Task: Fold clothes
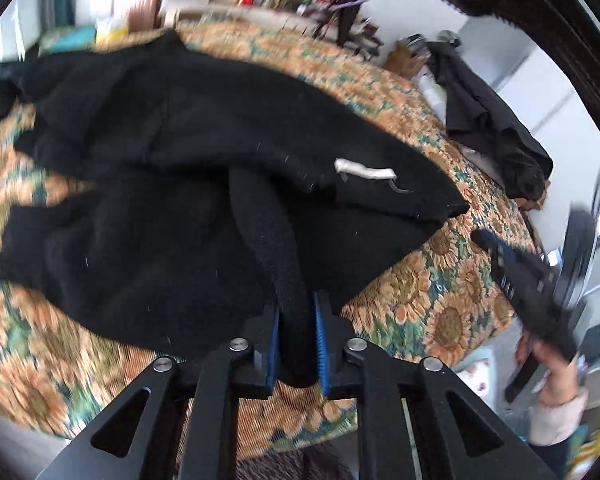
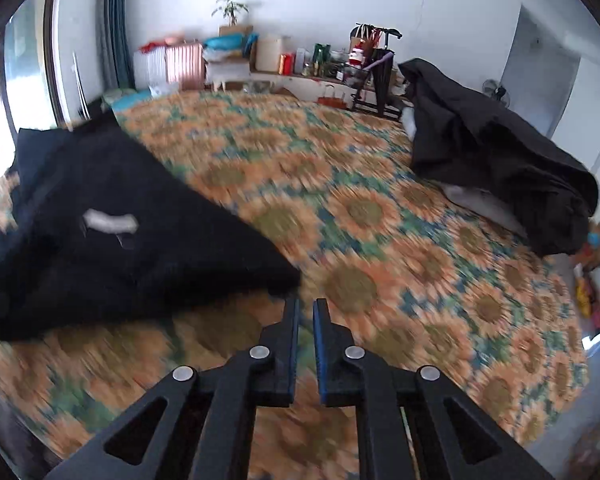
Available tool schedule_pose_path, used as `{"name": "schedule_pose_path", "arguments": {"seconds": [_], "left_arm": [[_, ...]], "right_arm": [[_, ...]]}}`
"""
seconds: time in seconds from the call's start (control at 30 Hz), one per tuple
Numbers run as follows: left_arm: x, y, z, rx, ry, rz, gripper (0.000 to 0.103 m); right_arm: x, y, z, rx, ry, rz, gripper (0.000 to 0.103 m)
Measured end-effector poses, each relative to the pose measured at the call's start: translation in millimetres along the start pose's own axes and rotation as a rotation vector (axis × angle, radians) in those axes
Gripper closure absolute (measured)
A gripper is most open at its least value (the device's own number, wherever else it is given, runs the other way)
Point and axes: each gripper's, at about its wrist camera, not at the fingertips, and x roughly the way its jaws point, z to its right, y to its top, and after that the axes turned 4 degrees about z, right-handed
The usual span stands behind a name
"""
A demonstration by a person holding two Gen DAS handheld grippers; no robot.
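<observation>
Here the left gripper (image 1: 296,308) pinches a thick fold of the black garment (image 1: 172,160) lying on the sunflower bedspread (image 1: 440,280). Its white label (image 1: 364,170) is too blurred to read. Only the right wrist view shows the right gripper (image 2: 306,308) nearly closed, empty.

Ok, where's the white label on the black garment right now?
Left wrist view: white label lies on the black garment, right of centre, near its corner on the sunflower bedspread.

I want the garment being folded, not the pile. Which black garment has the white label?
The black garment held in the left claw; its white label shows. The dark heap shows none.
</observation>
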Motion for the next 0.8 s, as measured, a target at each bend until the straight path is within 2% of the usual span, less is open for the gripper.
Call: {"name": "schedule_pose_path", "arguments": {"seconds": [0.07,0.1,0.17,0.2,0.23,0.27,0.37,0.4,0.47,0.5,0.53,0.57,0.67,0.7,0.73,0.8], "left_arm": [[-9.7,4.1,-3.9,-0.060,-0.031,-0.008,0.085],[-19.3,8.2,-9.1,-0.083,-0.053,-0.005,0.080],[-39.3,17.1,-13.7,-0.128,-0.089,0.027,0.060],[-45.1,19.9,-16.2,-0.141,-0.094,0.046,0.042],[-55.6,27.3,-18.0,-0.163,-0.096,0.085,0.029],[-60.6,31.1,-18.9,-0.174,-0.095,0.103,0.027],[-59.2,53.0,-17.1,-0.220,-0.074,0.111,0.027],[-50.4,59.7,-13.4,-0.233,-0.067,0.087,0.027],[-30.5,69.9,-9.1,-0.267,-0.070,0.015,0.034],[-17.9,71.4,-5.7,-0.279,-0.084,-0.010,0.043],[-8.2,71.1,-4.6,-0.292,-0.104,-0.041,0.048],[1.5,70.8,-3.5,-0.305,-0.124,-0.072,0.048],[25.3,67.2,-0.2,-0.316,-0.112,-0.129,0.049],[33.9,65.3,-0.4,-0.333,-0.111,-0.143,0.053],[39.3,64.6,-3.4,-0.357,-0.096,-0.145,0.064],[40.0,63.9,-12.8,-0.402,-0.066,-0.108,0.072]], "right_arm": [[-8.7,-13.3,5.6,0.009,0.027,0.013,0.085],[-14.8,-16.4,8.0,0.009,0.040,0.026,0.078],[-22.8,-15.8,9.4,-0.011,0.037,0.065,0.073],[-31.3,-14.1,7.9,-0.025,0.038,0.087,0.069],[-42.0,-11.7,4.4,-0.039,0.047,0.107,0.066],[-51.1,-9.2,0.4,-0.051,0.059,0.124,0.065],[-48.8,-0.2,-10.6,-0.089,0.092,0.143,0.061],[-45.6,1.1,-15.8,-0.103,0.097,0.143,0.061],[-40.2,1.7,-24.4,-0.121,0.113,0.135,0.061],[-34.3,2.1,-26.3,-0.122,0.125,0.130,0.061],[-30.2,2.0,-27.5,-0.120,0.137,0.126,0.061],[-27.9,1.4,-27.9,-0.117,0.150,0.123,0.061],[-19.7,-2.1,-27.6,-0.116,0.160,0.115,0.061],[-17.0,-3.7,-28.0,-0.120,0.154,0.113,0.061],[-15.7,-4.9,-28.6,-0.127,0.147,0.113,0.060],[-16.1,-5.0,-27.9,-0.140,0.135,0.110,0.060]]}}
